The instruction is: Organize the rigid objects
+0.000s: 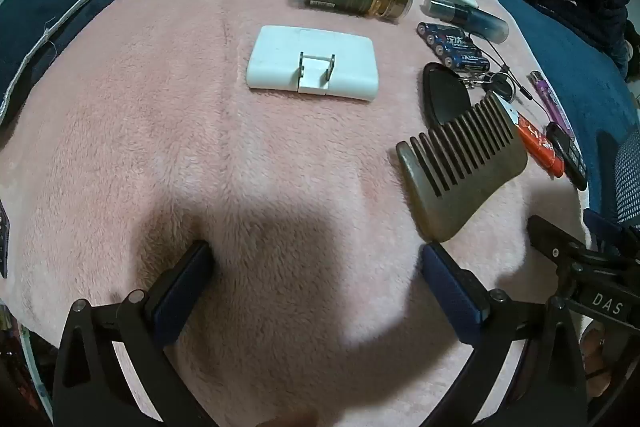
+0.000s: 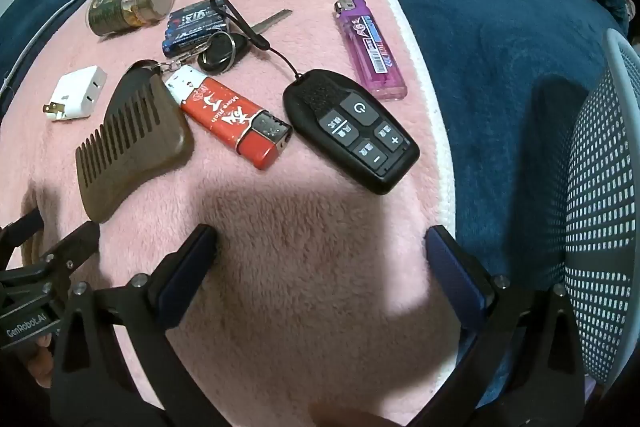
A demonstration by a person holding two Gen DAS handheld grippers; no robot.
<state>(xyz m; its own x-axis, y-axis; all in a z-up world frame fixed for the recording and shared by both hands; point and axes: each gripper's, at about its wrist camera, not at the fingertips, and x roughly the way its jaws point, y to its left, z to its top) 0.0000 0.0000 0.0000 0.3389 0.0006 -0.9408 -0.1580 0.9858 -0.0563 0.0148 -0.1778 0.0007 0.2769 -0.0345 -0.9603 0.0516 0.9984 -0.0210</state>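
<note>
Right wrist view: we hold the right gripper with its jaws spread wide and empty above the fuzzy pink blanket, pointing steeply down. Just ahead lie the black remote fob with white buttons and the red rectangular lighter, close together; the lighter's white end touches the dark wooden comb. If we close on either, a fingertip could nudge its neighbour or catch the fob's cord, which runs under the key ring. The translucent purple lighter sits near the blanket's white edge and could slide off onto the blue cover.

From the left wrist, our left gripper is likewise wide and empty; its right finger nearly meets the comb. The flat white plug adapter lies well ahead, its prongs folded up, and may sink into the pile.
</note>
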